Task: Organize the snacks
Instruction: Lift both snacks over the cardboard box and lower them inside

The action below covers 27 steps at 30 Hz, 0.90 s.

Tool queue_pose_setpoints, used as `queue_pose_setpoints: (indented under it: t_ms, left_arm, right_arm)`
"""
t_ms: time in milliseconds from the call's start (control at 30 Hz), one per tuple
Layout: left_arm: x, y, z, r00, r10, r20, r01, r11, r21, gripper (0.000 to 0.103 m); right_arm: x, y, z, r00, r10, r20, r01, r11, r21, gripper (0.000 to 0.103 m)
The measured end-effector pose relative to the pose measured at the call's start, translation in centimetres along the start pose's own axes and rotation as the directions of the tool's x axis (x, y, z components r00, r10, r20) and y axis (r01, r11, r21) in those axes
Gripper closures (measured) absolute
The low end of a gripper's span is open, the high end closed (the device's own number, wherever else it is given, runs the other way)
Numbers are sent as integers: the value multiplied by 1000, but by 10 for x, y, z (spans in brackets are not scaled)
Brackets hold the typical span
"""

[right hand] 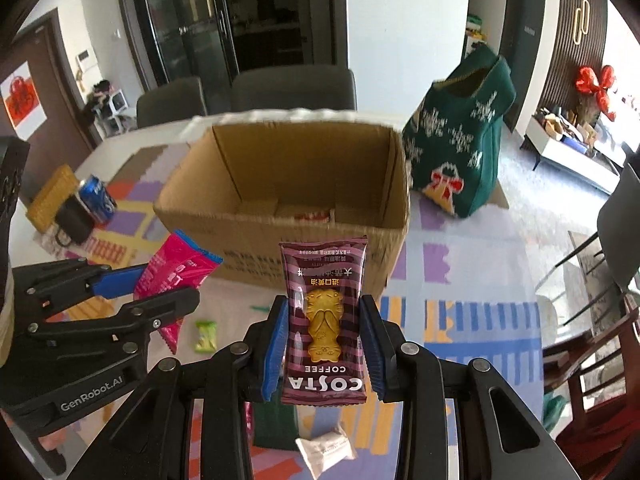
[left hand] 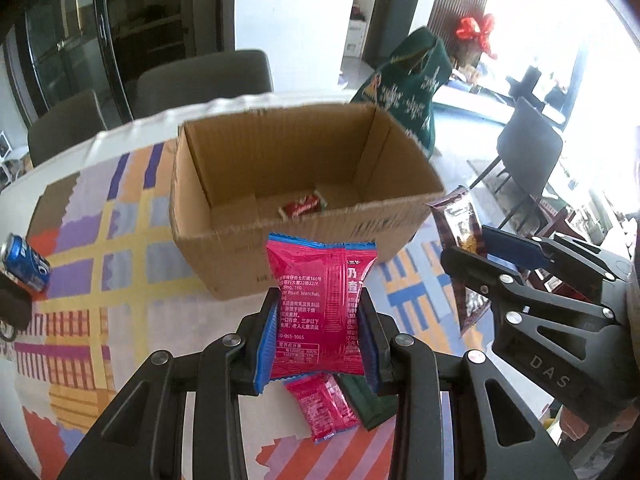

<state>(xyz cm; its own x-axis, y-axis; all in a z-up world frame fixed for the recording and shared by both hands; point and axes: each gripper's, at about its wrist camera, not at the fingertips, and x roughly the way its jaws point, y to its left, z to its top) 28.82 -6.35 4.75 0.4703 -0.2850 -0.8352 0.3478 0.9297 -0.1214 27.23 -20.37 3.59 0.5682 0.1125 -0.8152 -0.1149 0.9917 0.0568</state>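
My left tongs [left hand: 318,340] pinched one pink packet [left hand: 320,300], my right [right hand: 326,344] one brown packet [right hand: 324,320]. At twelve o'clock stood one box [left hand: 280,256], one red snack [left hand: 302,206] inside; one can [left hand: 26,262] at nine.

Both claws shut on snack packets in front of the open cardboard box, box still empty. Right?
Not empty: the left wrist view shows a red wrapped snack on the floor of the open cardboard box. The rest holds: left claw grips a pink packet, right claw a maroon striped biscuit packet.
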Motion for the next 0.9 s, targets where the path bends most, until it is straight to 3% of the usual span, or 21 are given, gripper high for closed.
queue_pose_setpoints:
  t_ms: [500, 900]
  left_arm:
    - [-28, 13, 47, 994, 20, 106, -19, 1000, -17, 68]
    - [-2, 37, 77, 993, 36, 112, -31, 998, -45, 68]
  right_arm:
    - [-25, 5, 52, 992, 19, 125, -19, 1000, -1, 67]
    - [2, 5, 88, 988, 37, 151, -37, 999, 1, 67]
